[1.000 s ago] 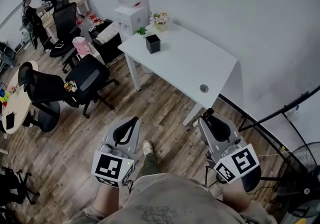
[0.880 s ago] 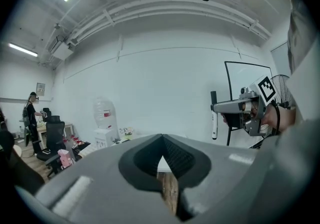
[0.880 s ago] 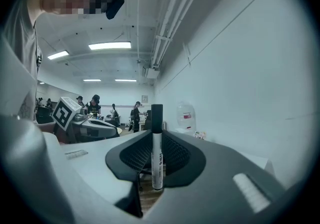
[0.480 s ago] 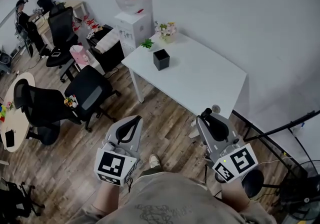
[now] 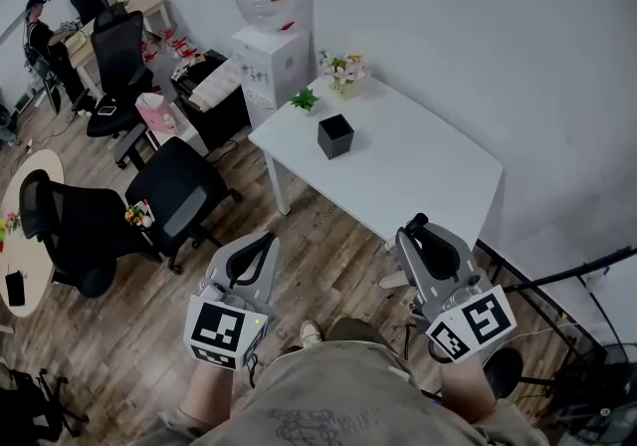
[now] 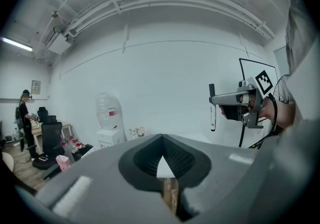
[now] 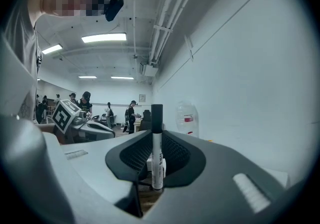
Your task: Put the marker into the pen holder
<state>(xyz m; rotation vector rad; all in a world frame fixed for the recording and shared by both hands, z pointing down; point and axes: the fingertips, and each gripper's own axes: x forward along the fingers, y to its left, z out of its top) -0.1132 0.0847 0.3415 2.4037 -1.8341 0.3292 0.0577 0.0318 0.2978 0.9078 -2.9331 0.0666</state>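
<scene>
The black square pen holder (image 5: 335, 135) stands on the white table (image 5: 418, 175), well ahead of both grippers. My right gripper (image 5: 414, 231) is shut on the marker (image 7: 157, 154), a white barrel with a black cap, held upright across the jaws. The marker (image 6: 212, 113) also shows hanging from the right gripper (image 6: 235, 99) in the left gripper view. My left gripper (image 5: 265, 241) is held at waist height over the wooden floor. Its jaws meet with nothing between them (image 6: 162, 140).
A water dispenser (image 5: 267, 46), a flower pot (image 5: 346, 71) and a small green plant (image 5: 305, 99) sit at the table's far end. Black office chairs (image 5: 174, 190) stand to the left. A dark stand (image 5: 567, 275) is at the right. People work at the back (image 5: 40, 21).
The table and pen holder have shifted right and lower in the head view and look nearer. Both grippers keep their pose; the marker stays in the right one.
</scene>
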